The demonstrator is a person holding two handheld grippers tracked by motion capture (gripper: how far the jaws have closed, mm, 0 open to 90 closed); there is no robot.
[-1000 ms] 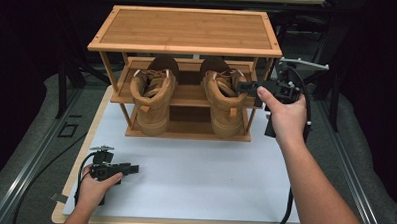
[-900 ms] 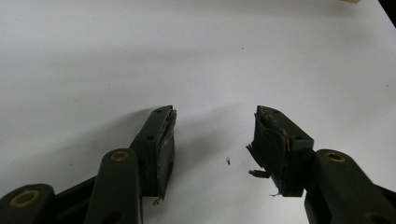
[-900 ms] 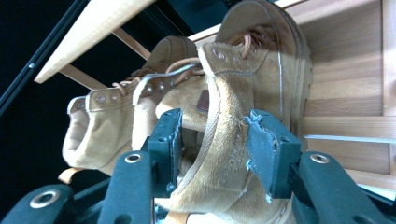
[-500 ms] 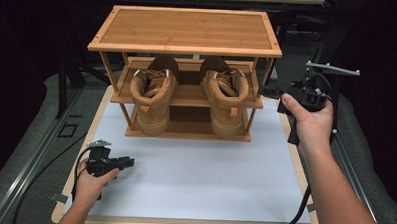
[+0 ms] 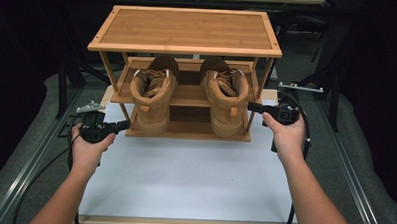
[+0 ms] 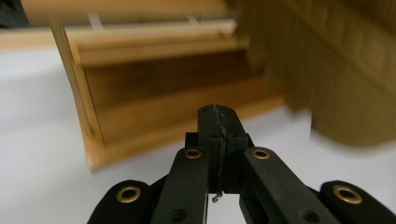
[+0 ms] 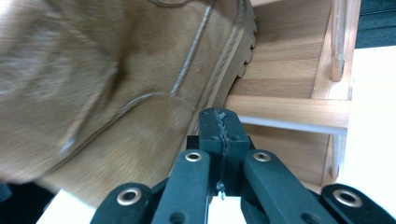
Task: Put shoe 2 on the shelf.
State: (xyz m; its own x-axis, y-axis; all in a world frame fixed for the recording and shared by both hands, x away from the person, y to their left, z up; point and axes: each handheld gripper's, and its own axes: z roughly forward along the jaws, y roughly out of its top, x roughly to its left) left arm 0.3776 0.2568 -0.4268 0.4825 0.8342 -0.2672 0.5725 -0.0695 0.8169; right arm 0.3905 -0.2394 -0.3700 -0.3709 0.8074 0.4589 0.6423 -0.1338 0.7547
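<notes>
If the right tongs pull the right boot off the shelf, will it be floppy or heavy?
The right boot looks thick-soled and bulky, so probably rather heavy. Its padded collar may flex when pinched. It leans over the shelf edge, so it might tip forward.

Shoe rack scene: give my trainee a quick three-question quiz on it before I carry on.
1. True or false: the left gripper holds a boot.
2. Which shelf of the rack carries the two boots: A top, B middle, C bottom?
3. Which boot does the right gripper point at?
Key: 1 false, its jaws are shut on nothing. 2 B. 3 The right boot, at its side; the left boot is farther off.
</notes>
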